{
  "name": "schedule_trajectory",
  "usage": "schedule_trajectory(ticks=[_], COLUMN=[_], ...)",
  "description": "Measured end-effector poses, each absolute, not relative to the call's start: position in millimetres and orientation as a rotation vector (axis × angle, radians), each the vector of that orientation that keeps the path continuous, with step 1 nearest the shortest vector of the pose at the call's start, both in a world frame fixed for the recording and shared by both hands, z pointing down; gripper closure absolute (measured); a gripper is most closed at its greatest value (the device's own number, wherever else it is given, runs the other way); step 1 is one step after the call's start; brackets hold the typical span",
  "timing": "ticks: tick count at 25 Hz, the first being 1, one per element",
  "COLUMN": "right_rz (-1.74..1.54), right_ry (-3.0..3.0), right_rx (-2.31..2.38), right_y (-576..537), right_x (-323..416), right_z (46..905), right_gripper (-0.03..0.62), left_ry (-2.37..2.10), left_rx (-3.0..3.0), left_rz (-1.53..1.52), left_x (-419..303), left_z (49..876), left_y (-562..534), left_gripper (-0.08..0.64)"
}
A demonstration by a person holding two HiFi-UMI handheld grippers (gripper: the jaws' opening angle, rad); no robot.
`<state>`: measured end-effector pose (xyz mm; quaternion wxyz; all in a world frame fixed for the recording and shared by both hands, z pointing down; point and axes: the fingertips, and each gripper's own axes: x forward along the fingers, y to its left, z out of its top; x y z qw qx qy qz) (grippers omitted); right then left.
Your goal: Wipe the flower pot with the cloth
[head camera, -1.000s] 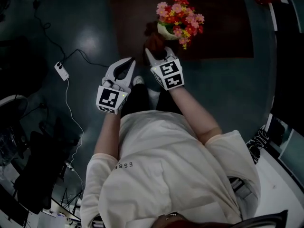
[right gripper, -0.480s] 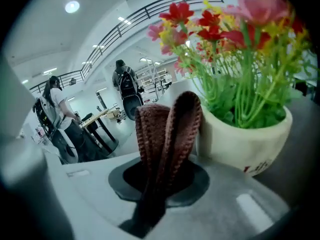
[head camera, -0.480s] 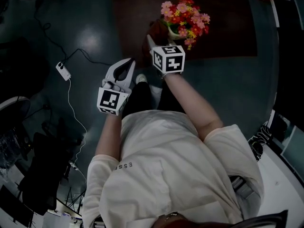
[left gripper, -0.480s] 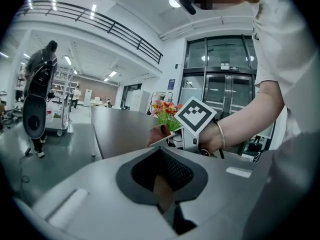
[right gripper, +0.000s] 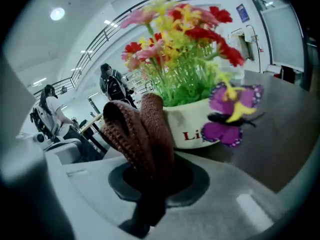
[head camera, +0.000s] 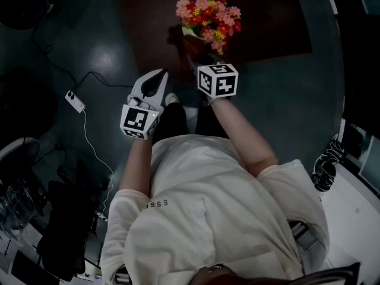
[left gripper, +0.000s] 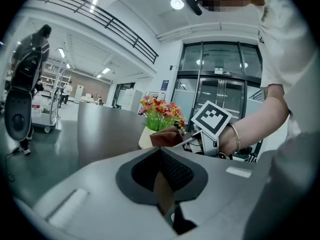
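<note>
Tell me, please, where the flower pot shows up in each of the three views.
Head view: the flower pot is at top centre, mostly hidden under its flowers.
Left gripper view: centre, its cream side showing left of the brown cloth.
Right gripper view: centre right, just behind the brown cloth.
Shared landmark: the flowers.

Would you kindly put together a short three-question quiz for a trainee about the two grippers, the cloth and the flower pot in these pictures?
1. True or false: the left gripper is shut and holds no cloth.
2. Short answer: what is the right gripper clamped on?
3. Multiple choice: where does the flower pot stand? A) on the table; B) on the floor; C) on a chair.

Key
1. True.
2. The brown cloth.
3. A.
</note>
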<state>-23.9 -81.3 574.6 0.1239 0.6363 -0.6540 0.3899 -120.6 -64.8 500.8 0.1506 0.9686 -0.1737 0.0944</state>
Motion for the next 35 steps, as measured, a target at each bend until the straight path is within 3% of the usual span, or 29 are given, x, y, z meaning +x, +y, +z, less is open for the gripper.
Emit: schedule_trajectory(ticks=[7,13,19,23,28,35], right_rz=[1.139,1.013,0.966,0.916,0.899,0.821], right_ry=[-1.921,-1.806,-1.657,-1.658,-1.698,-1.730], right_rx=[1.766,1.700,1.828,1.837,1.795,1.724], right_y=[-34.7,27.1,40.5,20.0,-7.3,-31.0], right_x=[-17.8,18.2,96.8,132.1,153.0,178.6], right_z=[575.0,582.7,572.9,557.1,552.3,551.1], right_gripper=[0.545,0.545,0.546,0.545,0.546,0.545], left_ry=[-0.500,-0.435,-0.291,-0.291,-0.164,0.084], left_rx=[2.790,2.848,2.945,3.025,3.054,3.020], left_rz=[0.315,0.305,0.368,0.427,0.553,0.697], left_x=[-106.7,-82.8,-43.9,-15.8,14.9,46.7], left_z=[498.9,491.4,502.0,508.2,528.9,555.1], left_y=[-65.9,-78.7,-86.4,-98.6,-112.7,-119.0], left_gripper=[0.543,0.478,0.271,0.056,-0.002,-0.023])
